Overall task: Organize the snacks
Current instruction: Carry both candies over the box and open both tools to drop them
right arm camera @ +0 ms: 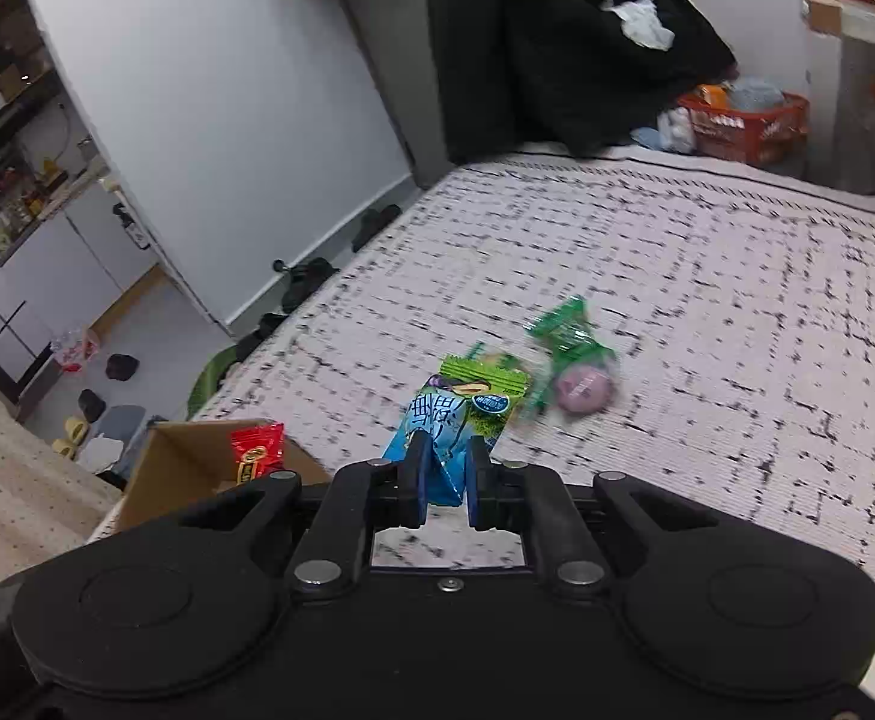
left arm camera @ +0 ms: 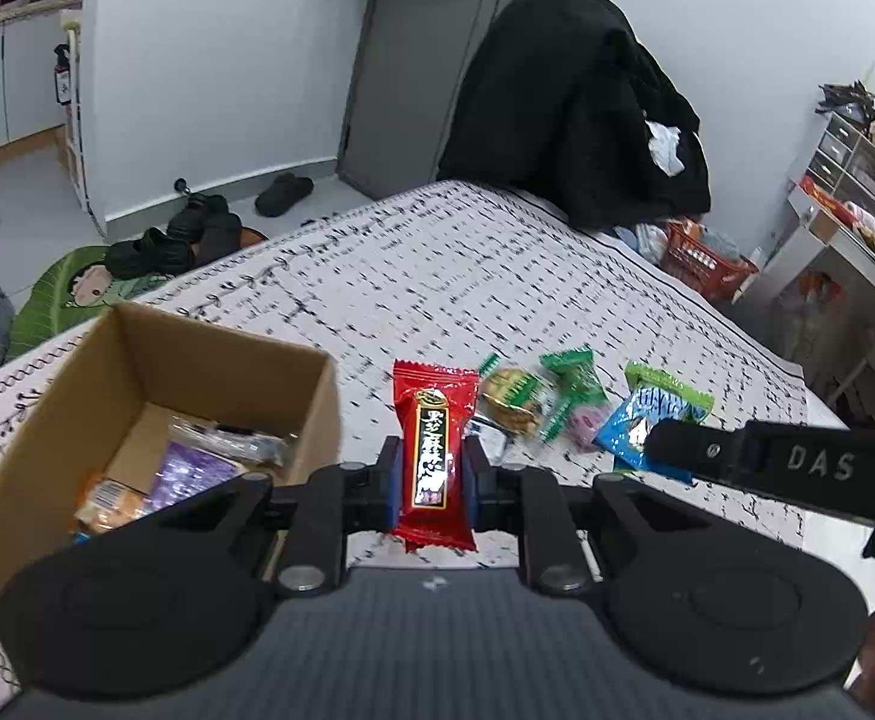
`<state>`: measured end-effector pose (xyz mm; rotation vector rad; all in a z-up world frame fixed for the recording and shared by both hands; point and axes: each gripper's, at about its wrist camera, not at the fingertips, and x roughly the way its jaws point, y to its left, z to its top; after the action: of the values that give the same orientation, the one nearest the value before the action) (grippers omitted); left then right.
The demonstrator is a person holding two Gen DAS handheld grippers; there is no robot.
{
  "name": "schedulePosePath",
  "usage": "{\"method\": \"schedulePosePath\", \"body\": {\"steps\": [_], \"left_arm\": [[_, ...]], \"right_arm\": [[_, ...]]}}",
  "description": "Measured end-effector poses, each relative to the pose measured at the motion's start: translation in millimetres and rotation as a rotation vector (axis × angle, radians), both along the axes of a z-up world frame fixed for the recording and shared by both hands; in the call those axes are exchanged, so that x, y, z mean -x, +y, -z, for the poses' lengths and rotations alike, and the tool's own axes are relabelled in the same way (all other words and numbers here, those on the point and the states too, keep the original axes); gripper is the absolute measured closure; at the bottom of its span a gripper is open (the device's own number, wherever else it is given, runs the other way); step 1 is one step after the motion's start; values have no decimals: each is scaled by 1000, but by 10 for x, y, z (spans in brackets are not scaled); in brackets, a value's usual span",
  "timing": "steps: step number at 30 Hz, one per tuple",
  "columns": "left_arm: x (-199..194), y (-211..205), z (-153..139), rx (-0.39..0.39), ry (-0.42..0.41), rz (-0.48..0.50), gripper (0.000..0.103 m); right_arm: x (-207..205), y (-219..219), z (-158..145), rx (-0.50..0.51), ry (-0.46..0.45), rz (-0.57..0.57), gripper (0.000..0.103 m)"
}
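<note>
My left gripper point(left arm camera: 432, 474) is shut on a red snack packet point(left arm camera: 434, 450) and holds it upright just right of an open cardboard box point(left arm camera: 137, 360) that has several snacks inside. My right gripper point(right arm camera: 445, 468) is shut on a blue and green snack packet point(right arm camera: 455, 414), which also shows in the left wrist view point(left arm camera: 647, 414) with the right gripper's finger on it. A green packet with a purple sweet point(right arm camera: 575, 360) and a gold-green packet point(left arm camera: 512, 399) lie on the bed. The red packet point(right arm camera: 255, 450) and the box point(right arm camera: 185, 468) show at the left of the right wrist view.
The patterned bedspread point(left arm camera: 437, 276) covers the bed. A black coat point(left arm camera: 575, 102) hangs over a chair beyond the far edge. An orange basket point(left arm camera: 701, 261) stands on the floor at right. Shoes point(left arm camera: 197, 228) lie on the floor at left.
</note>
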<state>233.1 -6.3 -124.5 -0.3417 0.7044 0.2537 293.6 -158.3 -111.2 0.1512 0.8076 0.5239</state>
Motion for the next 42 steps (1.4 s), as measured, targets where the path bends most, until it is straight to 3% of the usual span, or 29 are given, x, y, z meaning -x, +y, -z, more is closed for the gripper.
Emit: {"method": "schedulePosePath", "body": {"steps": [18,42], "left_arm": [[320,713,-174,60,-38,-144,84],[338,1450,260,202,37,-268,84]], "right_arm": [[289,701,-327,-31,-55,-104,92],[257,1529,-158,32,6,-158,92]]}}
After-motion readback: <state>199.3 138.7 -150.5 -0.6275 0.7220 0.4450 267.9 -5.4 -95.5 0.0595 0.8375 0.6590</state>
